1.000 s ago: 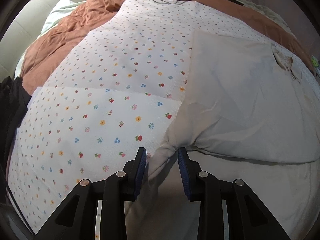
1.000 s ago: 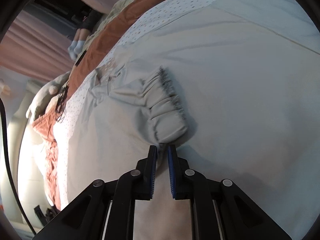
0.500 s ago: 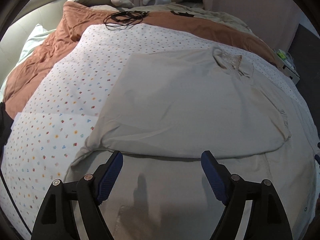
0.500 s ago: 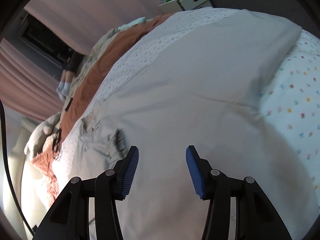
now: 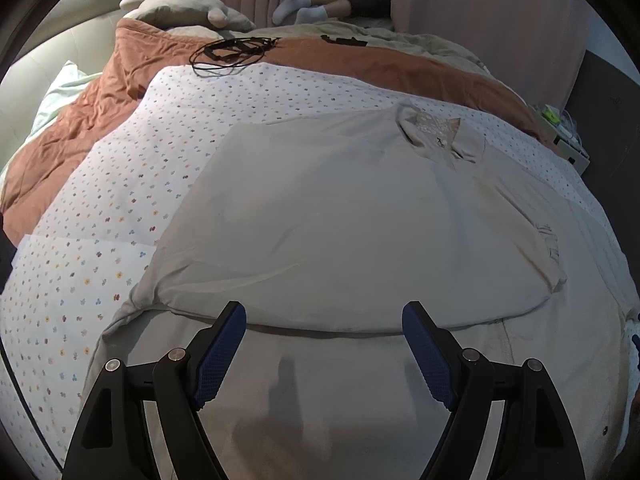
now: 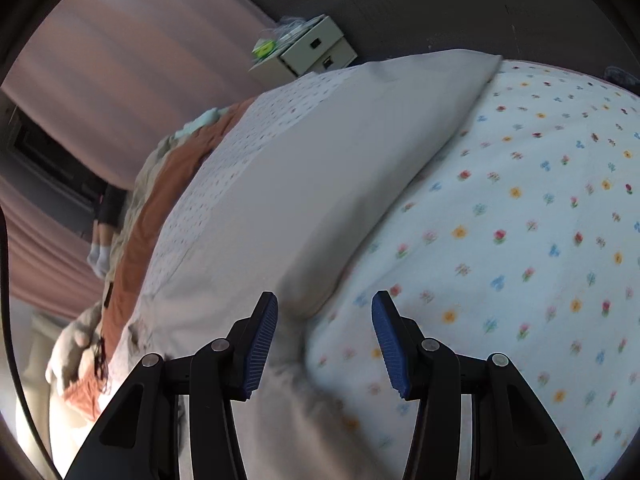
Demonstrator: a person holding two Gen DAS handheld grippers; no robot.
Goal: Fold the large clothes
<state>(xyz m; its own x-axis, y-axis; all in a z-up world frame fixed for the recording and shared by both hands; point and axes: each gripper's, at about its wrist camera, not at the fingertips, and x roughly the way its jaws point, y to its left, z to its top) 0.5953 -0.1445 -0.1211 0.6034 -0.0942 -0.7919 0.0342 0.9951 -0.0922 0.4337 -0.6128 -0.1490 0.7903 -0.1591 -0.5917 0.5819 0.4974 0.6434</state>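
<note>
We hold both claws empty above the bed. Nearest us, the left claw [image 5: 323, 354] has its blue pads spread wide, and nothing sits between them; it hangs over the lower, single layer of the beige garment [image 5: 360, 216]. Just ahead of its tips runs the rounded fold edge [image 5: 320, 326], where the upper part of the garment lies doubled over the lower. We judge that fold is set there to halve the length, and the wide spread suits taking a fresh hold along it.

The right claw [image 6: 325, 338] is likewise parted and grips nothing. In its view the garment's side edge [image 6: 384, 208] runs from just before the left pad away to a far corner [image 6: 486, 65], with the flowered bedspread [image 6: 540, 220] bare to the right.

Farther on, the collar [image 5: 436, 130] lies flat near the top and a gathered cuff [image 5: 550, 240] rests at the right. Beyond are a rust-brown quilt [image 5: 100, 104], a coiled black cable [image 5: 234, 48] and a small drawer box [image 6: 312, 50].
</note>
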